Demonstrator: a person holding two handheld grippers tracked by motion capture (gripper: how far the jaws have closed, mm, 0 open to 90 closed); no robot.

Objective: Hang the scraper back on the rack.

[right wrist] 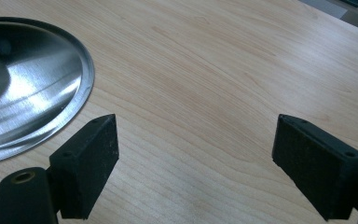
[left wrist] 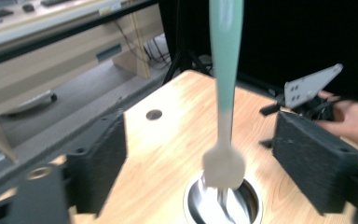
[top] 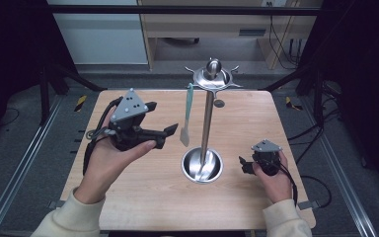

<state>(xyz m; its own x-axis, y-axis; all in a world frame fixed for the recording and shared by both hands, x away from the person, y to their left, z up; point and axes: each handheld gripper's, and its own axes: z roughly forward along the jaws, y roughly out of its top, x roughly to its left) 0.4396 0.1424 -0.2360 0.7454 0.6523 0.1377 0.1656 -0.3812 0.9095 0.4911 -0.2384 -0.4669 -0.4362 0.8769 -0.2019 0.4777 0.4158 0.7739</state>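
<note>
A spatula (top: 187, 116) with a teal handle and a pale blade hangs from a hook on the metal stand (top: 207, 123). The stand has a thin pole and a round dished base. My left gripper (top: 162, 118) is just left of the blade, open, with its pads clear of the spatula. In the left gripper view the spatula (left wrist: 226, 84) hangs in front of the gap between the jaws of the left gripper (left wrist: 205, 161). My right gripper (top: 242, 165) rests low on the table to the right of the base. It is open (right wrist: 196, 158) with bare wood between its jaws.
The stand's shiny base (right wrist: 28, 93) lies close to the left of the right gripper. The hook ring (top: 213, 76) at the top of the stand spreads over the table's far edge. A small round hole (left wrist: 154, 114) marks the tabletop behind the stand. A wooden desk stands beyond the table.
</note>
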